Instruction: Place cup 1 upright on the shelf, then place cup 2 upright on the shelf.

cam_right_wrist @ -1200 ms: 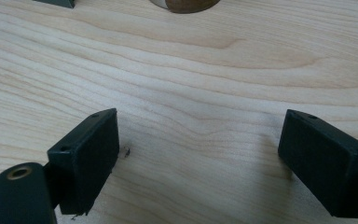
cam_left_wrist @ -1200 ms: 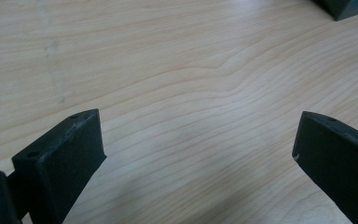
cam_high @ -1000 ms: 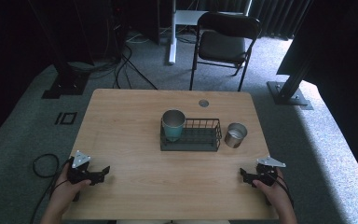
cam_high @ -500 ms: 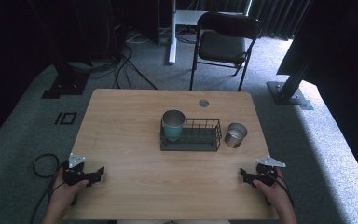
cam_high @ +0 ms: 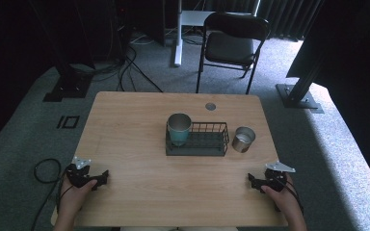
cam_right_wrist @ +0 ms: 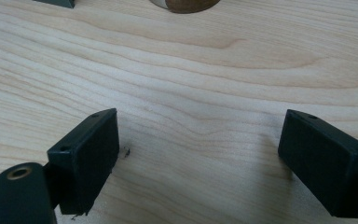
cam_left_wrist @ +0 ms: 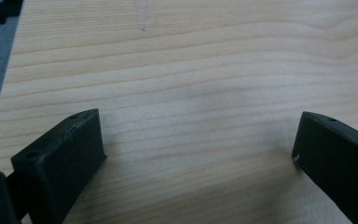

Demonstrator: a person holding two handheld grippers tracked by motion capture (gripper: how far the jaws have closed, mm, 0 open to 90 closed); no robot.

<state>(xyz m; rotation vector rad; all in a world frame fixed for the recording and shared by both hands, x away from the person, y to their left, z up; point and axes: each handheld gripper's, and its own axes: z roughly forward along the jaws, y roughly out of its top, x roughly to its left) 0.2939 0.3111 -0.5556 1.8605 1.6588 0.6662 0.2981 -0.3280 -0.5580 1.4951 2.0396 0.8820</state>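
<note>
A teal cup [cam_high: 178, 128] stands upright in the left end of a black wire basket [cam_high: 207, 142] at the middle of the wooden table [cam_high: 139, 125]. Just right of the basket, on the table, is a shiny metal cup [cam_high: 244, 138]; its base [cam_right_wrist: 184, 4] peeks in at the top of the right gripper view. My left gripper [cam_high: 101, 178] rests near the front left corner, open, with bare wood between its jaws [cam_left_wrist: 196, 149]. My right gripper [cam_high: 251, 181] rests near the front right corner, also open over bare wood [cam_right_wrist: 198, 154].
A round grommet [cam_high: 210, 106] sits in the table's far edge. Behind the table stands a black folding chair [cam_high: 231, 41]. Cables [cam_high: 43, 169] trail on the grey carpet at the left. A metal stand base [cam_high: 296, 95] lies at the right.
My left gripper has slid a little toward the table's left front edge. The right gripper and the cups have stayed put.
</note>
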